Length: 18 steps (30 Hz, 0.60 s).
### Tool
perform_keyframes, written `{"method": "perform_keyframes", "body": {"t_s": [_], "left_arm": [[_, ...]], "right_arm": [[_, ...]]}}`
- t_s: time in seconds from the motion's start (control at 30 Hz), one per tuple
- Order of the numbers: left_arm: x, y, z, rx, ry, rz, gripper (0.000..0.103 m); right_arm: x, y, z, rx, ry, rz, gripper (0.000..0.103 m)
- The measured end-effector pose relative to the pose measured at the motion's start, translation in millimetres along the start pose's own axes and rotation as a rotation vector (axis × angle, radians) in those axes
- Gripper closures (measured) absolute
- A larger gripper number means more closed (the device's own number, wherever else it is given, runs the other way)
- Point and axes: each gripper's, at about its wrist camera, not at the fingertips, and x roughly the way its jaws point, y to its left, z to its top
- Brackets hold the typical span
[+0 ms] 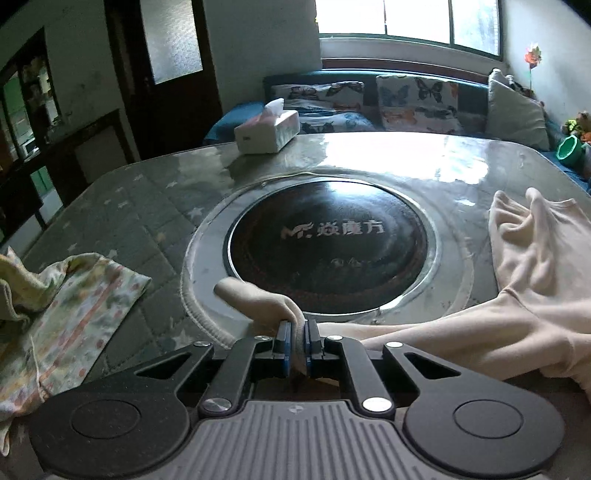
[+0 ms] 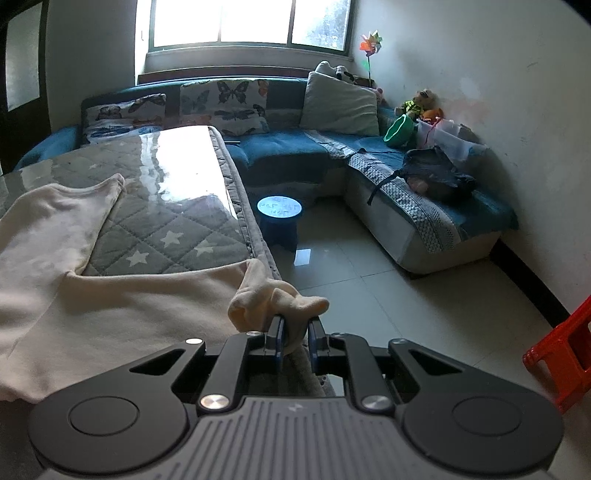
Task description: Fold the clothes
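1. Your garment (image 1: 535,280) is a cream top. It lies on the near right part of the table (image 1: 155,206), with one sleeve (image 2: 107,195) pointing toward the far edge.
2. Your left gripper (image 1: 297,334) has its fingers (image 1: 283,334) nearly together, pinching a bunched bit of the cream cloth. A rounded fold of it sticks out to the left, over the rim of the burner (image 1: 328,247).
3. Your right gripper (image 2: 296,334) grips another bunch of the same garment, fingers (image 2: 277,332) narrow, at the table's right edge. The cloth puffs out above and to the right of the tips, over the floor (image 2: 388,295).
4. Between the two grips the cloth runs along the near edge of the table; the rest spreads flat, wrinkled near the sleeve.
5. The burner is a dark round plate with white lettering, set into the middle of the table, just beyond your left grip. The table carries a grey quilted cover with white stars under a glossy clear sheet.
6. A floral cloth (image 1: 66,317) lies crumpled at the near left, well apart from the garment.
7. A tissue box (image 1: 267,129) stands at the far left edge.
8. Beyond the table a blue sofa (image 2: 295,147) with butterfly cushions (image 2: 225,103) runs under the window (image 2: 251,22). A small round stool (image 2: 280,218) stands on the floor beside the table, and a red stool (image 2: 565,350) shows at the right edge.
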Motion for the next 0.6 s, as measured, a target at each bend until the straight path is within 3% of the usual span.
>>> {"method": "perform_keyframes", "body": {"t_s": [0.13, 0.3, 0.5, 0.6], "left_arm": [[-17.2, -0.2, -6.6, 0.022, -0.013, -0.008, 0.095], [-11.2, 4.6, -19.0, 0.034, 0.067, -0.036, 0.094], [-17.8, 5.4, -13.7, 0.058, 0.062, -0.079, 0.082], [-21.8, 3.1, -4.8, 0.071, 0.036, -0.083, 0.068]], "right_arm": [[-12.8, -9.0, -4.8, 0.016, -0.010, -0.019, 0.091], [-14.7, -28.7, -14.2, 0.051, 0.018, -0.045, 0.091], [-28.0, -26.7, -0.3, 0.026, -0.032, 0.010, 0.090], [-26.9, -14.1, 16.9, -0.016, -0.051, 0.069, 0.089]]}}
